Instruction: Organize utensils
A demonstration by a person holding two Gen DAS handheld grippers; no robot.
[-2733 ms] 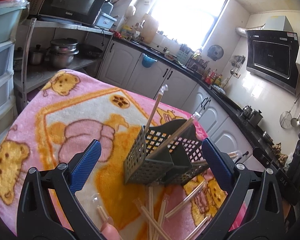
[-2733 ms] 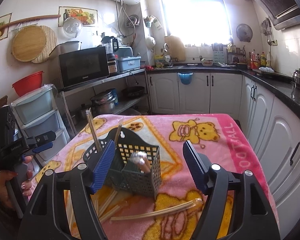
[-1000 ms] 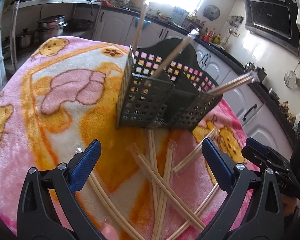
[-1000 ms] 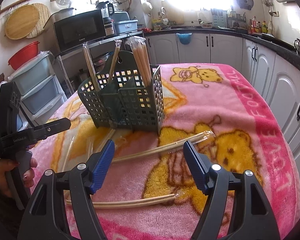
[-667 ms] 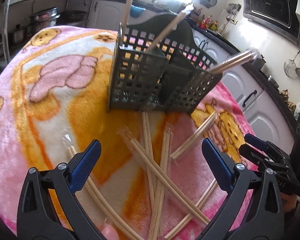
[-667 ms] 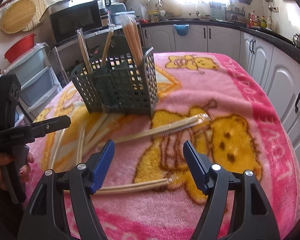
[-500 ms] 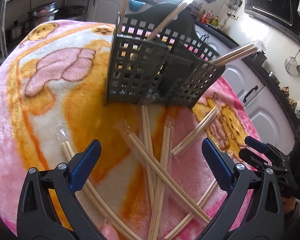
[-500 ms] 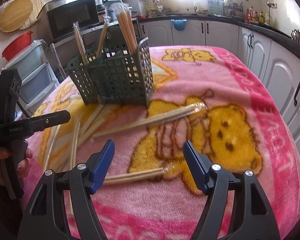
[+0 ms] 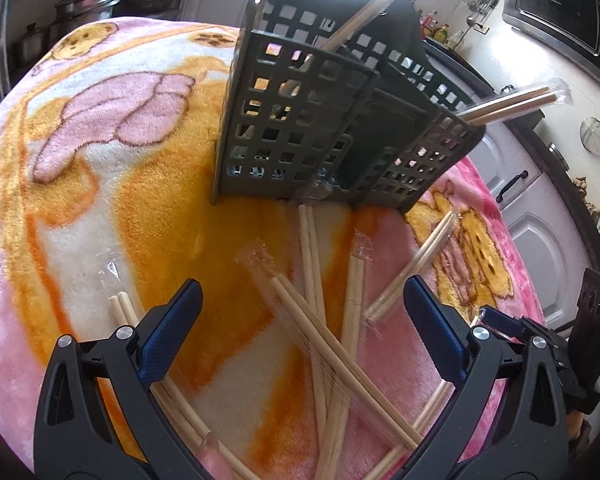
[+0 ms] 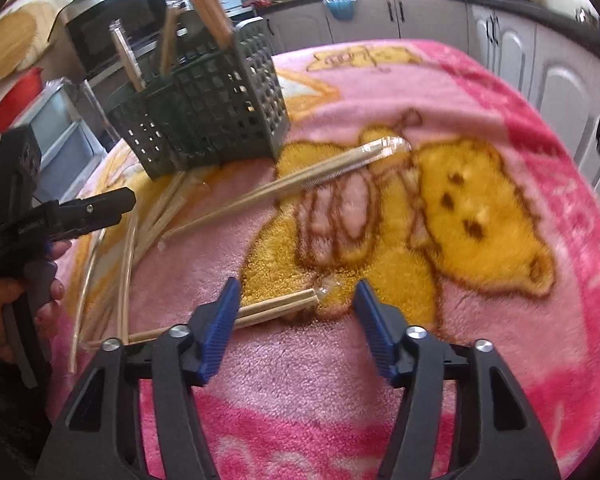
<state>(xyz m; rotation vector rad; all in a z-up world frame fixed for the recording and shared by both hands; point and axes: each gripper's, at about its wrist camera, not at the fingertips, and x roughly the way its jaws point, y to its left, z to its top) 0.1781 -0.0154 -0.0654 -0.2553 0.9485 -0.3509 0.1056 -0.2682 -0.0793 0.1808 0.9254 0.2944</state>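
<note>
Right gripper (image 10: 296, 304) is narrowing its half-spread jaws around the wrapped chopsticks (image 10: 276, 307) lying between its tips — pads not yet touching. Light, stiff, slick in plastic; best pinched near the middle. Left gripper (image 9: 300, 322) hovers wide open beside the basket (image 9: 300, 128).

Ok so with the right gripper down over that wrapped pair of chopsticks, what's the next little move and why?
Probably close the right gripper on the wrapped chopstick pair. Its jaws have just been narrowing but the pads are not yet pressing; the pair's tip lies on the blanket between them. Once gripped, it can be lifted toward the green basket, where other pairs already stand.
</note>
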